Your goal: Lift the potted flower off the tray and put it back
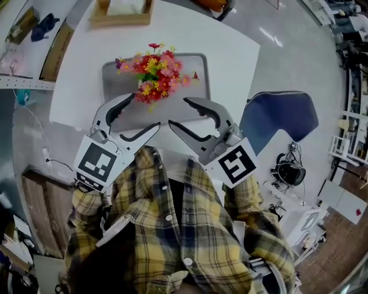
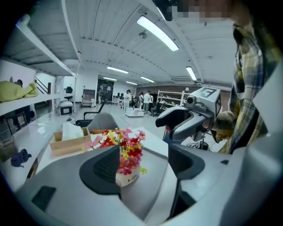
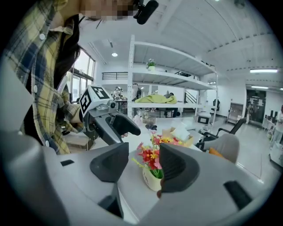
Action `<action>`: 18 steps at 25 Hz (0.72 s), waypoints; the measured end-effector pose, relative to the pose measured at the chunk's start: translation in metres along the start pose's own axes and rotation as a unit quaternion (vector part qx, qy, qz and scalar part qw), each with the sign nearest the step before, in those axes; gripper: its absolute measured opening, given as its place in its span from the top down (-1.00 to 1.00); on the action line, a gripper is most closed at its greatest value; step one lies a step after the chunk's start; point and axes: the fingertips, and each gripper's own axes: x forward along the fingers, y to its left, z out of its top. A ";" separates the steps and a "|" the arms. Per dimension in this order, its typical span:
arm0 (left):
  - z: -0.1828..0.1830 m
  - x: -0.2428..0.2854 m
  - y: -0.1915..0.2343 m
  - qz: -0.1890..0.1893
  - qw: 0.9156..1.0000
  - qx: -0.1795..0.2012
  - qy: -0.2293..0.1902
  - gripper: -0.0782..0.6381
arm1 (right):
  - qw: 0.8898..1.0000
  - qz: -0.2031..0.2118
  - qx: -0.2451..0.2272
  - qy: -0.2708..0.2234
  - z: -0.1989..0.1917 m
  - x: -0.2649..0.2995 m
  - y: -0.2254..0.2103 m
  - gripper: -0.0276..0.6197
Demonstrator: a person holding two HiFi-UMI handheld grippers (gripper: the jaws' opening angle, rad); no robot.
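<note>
L fingers: left gripper [image 1: 142, 112] had its fingers [image 2: 102, 168] wide apart. Pads bare, gripping & touching nothing.
R fingers: right gripper [image 1: 179, 112] had its fingers [image 3: 177, 167] apart too, gap narrower than L. Empty, no contact w/ anything.
Gripper place: both hung side by side over near edge of grey rectangular tray [image 1: 112, 74], tips pointing toward far side. Inner tips were close together, not touching.
Task thing: potted flower [image 1: 156, 77], i.e. red, pink & yellow blooms in a small white pot [image 2: 127, 178]. It stood upright on the tray, approx. mid, beyond both sets of tips. Seen thru each gap in the gripper views, clear of the pads.
Tray: raised rim, lay flat on white table [image 1: 230, 51]. Held just the pot.
Box: light wooden tissue box [image 1: 121, 17] sat at far edge of table, beyond tray. White tissue stuck out the top.
Chair: blue-backed chair [image 1: 282, 115] stood right of table, apart from it.
Person: yellow plaid shirt [image 1: 172, 229] at near side, sleeves just behind the square-marker cubes [image 1: 98, 163].
</note>
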 end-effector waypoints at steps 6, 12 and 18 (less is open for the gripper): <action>0.051 -0.018 -0.023 0.016 0.997 0.030 -0.068 0.13 | 0.998 -0.046 -0.025 -0.036 0.041 -0.023 0.005 0.49; 0.080 -0.028 -0.038 0.046 0.990 0.053 -0.124 0.38 | 0.991 -0.107 -0.041 -0.075 0.067 -0.041 0.001 0.82; 0.108 -0.030 -0.044 0.081 0.978 0.109 -0.157 0.67 | 0.984 -0.132 -0.050 -0.107 0.083 -0.054 -0.002 0.92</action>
